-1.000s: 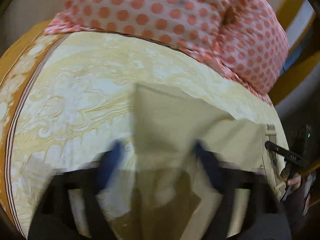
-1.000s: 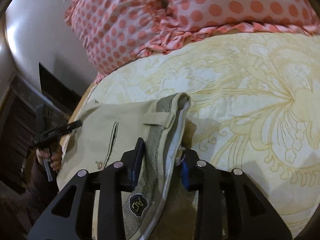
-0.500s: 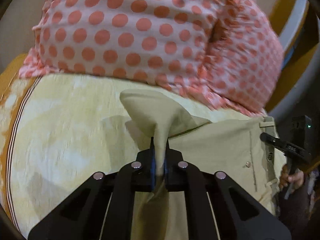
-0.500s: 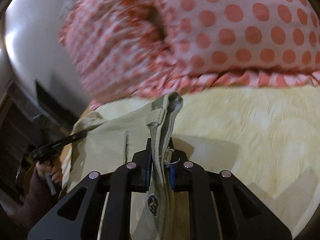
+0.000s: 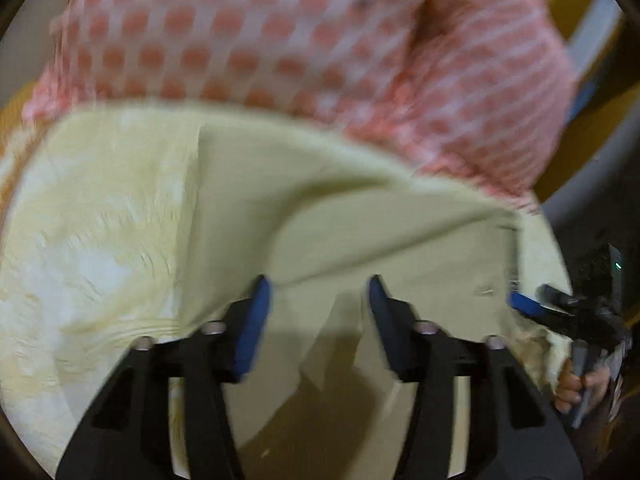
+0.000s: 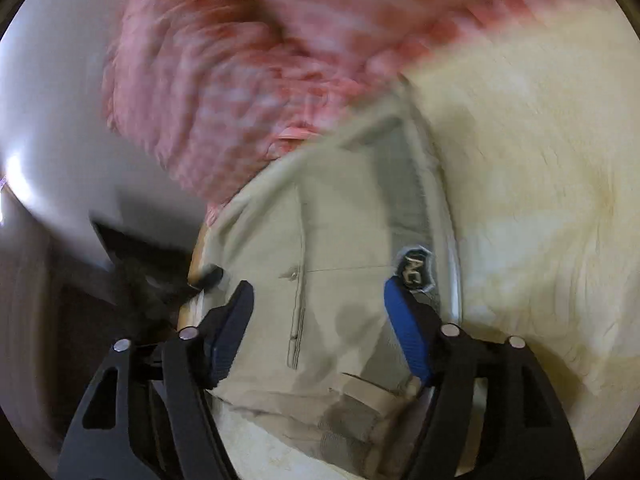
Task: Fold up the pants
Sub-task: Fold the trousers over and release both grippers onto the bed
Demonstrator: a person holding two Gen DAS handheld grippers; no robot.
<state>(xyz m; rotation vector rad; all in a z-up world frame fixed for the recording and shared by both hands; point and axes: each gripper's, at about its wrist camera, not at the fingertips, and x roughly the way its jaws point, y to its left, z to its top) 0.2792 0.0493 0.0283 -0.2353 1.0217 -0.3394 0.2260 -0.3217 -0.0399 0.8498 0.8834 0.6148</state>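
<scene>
The khaki pants (image 5: 360,240) lie folded over on the cream patterned bedspread (image 5: 100,240). My left gripper (image 5: 318,292) is open above the leg end, with nothing between its blue pads (image 5: 256,320). The right wrist view shows the waistband end of the pants (image 6: 340,260) with a back pocket seam and an inside label (image 6: 414,272). My right gripper (image 6: 318,300) is open just above that cloth, pads (image 6: 404,328) apart. The right gripper also shows at the right edge of the left wrist view (image 5: 560,308). Both views are motion-blurred.
Pink polka-dot pillows (image 5: 280,40) lie along the head of the bed, just beyond the pants. They also show in the right wrist view (image 6: 240,80). The bed edge and a dark floor gap (image 6: 80,320) lie to the left there. A white wall (image 6: 48,100) stands behind.
Half a second ago both grippers were shut on lifted pants cloth. Now both are open and the cloth lies flat on the bed, nearer the pillows.
</scene>
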